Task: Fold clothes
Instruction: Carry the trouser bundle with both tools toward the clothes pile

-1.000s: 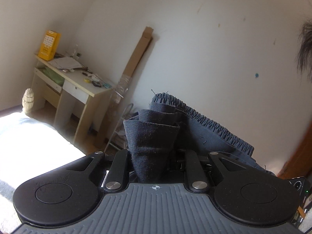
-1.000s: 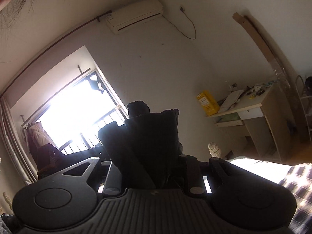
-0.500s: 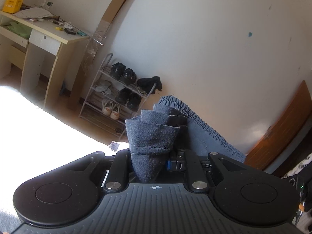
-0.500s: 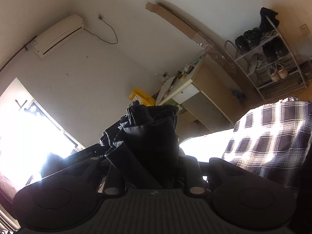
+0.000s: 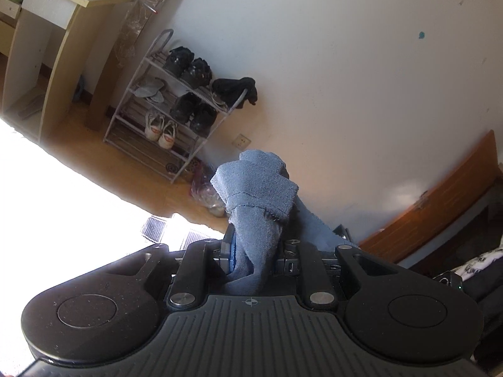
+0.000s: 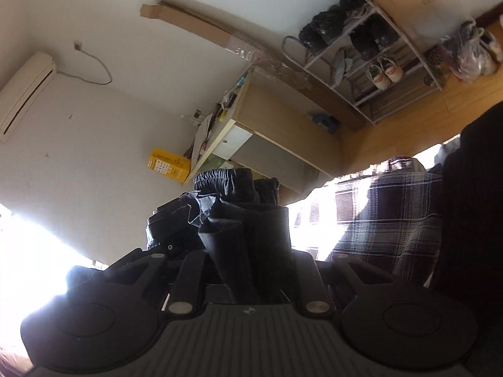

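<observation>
Left tool (image 5: 251,251) and right tool (image 6: 251,260) each clamp bunched dark garment (image 5: 256,194) aloft, mid-fold; next, the held edges probably need lowering evenly onto the bed (image 6: 386,207).

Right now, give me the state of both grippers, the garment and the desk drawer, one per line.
Left gripper: shut on the garment.
Right gripper: shut on the garment.
Garment: bunched, pinched in both grippers, not yet folded flat.
Desk drawer: closed.
</observation>
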`<state>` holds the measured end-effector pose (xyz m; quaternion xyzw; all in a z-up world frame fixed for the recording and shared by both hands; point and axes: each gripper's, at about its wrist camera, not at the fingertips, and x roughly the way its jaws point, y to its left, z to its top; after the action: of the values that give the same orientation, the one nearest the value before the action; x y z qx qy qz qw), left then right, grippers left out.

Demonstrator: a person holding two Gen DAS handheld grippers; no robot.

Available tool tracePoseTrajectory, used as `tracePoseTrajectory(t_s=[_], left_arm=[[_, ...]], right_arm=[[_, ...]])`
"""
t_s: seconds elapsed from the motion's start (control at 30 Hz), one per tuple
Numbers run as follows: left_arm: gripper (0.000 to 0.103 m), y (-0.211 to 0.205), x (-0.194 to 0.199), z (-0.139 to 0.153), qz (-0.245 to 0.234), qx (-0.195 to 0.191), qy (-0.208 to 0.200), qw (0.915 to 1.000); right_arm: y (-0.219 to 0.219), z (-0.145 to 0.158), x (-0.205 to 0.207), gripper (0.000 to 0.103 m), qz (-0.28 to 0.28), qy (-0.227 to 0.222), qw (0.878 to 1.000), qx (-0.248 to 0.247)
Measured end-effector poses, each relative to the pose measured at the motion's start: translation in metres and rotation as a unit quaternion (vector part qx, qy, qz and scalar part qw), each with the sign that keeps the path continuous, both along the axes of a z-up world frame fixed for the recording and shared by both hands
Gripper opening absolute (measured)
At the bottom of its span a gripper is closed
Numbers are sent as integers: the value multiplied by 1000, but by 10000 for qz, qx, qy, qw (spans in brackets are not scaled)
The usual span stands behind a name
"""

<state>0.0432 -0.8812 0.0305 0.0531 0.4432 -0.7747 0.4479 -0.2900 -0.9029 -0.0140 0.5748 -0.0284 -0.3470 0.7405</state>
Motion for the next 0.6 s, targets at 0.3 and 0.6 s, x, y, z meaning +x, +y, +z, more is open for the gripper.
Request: tracePoseTrajectory(t_s=[0.3,0.6], left_arm=[[18,-43,-17,-34,87,542,-292,9981],[51,-68,2,-60,897,1222,-483,9873]], right_arm=[[-50,-21,-22,16,231,87,9964,812],[-89,-46,-11,15,450,749,9883,1251]])
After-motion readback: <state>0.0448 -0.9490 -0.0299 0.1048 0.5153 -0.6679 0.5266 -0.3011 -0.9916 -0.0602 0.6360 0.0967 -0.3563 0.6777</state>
